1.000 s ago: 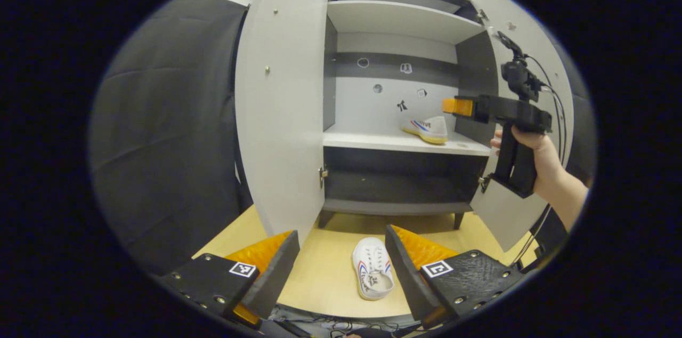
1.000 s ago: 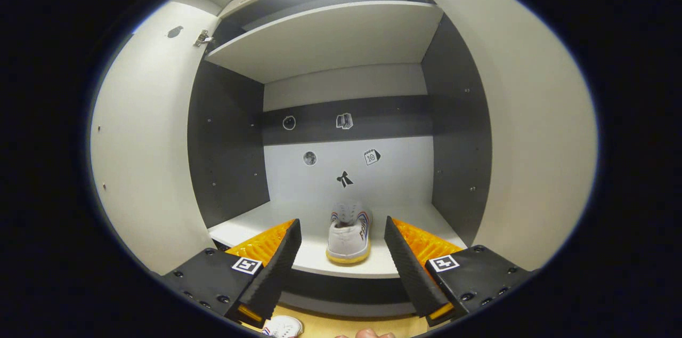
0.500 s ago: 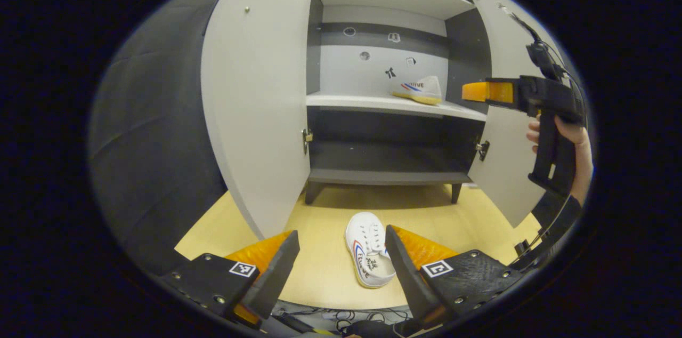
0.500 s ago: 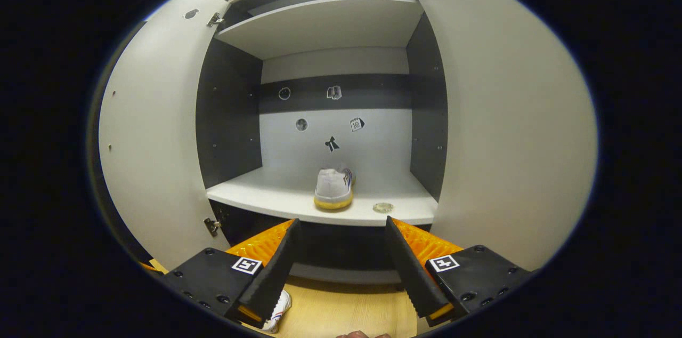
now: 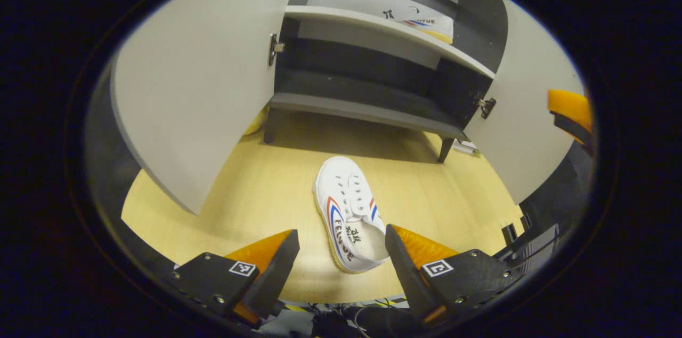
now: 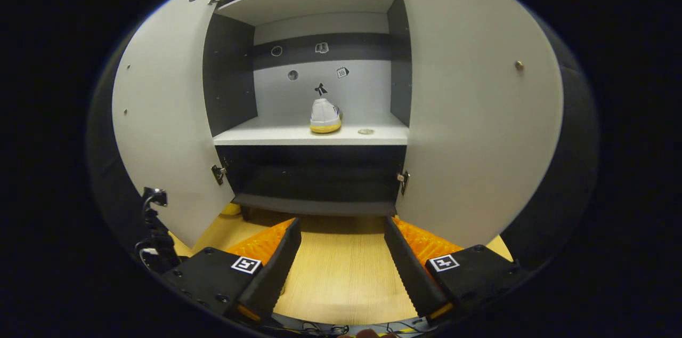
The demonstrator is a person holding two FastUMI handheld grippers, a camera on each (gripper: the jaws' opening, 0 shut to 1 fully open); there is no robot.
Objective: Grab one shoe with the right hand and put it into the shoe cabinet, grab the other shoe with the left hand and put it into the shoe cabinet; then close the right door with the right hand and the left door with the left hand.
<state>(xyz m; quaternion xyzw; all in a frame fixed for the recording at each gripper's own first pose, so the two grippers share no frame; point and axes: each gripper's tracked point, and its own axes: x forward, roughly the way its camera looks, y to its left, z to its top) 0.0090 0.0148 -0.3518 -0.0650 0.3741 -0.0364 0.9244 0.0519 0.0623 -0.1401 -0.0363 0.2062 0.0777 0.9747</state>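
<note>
A white shoe [image 5: 349, 215] with red and blue stripes lies on the wooden floor in the left gripper view, its heel between the spread fingers of my left gripper [image 5: 341, 260], which is open just above it. The other white shoe [image 6: 325, 115] stands on the middle shelf of the shoe cabinet [image 6: 314, 135]; the same shoe [image 5: 429, 26] appears in the left gripper view. My right gripper [image 6: 341, 260] is open and holds nothing, back from the cabinet over the floor. The left door [image 6: 165, 119] and the right door [image 6: 479, 114] both stand wide open.
The other gripper's tip [image 5: 573, 111] shows at the right edge of the left gripper view. A cable [image 6: 152, 226] hangs at the lower left of the right gripper view. The cabinet's lower shelf [image 5: 367, 111] is dark. Black cloth walls flank the cabinet.
My left gripper has dropped and tilted down toward the shoe on the floor, which now lies between its fingers. My right gripper has backed away from the shelf, leaving its shoe there.
</note>
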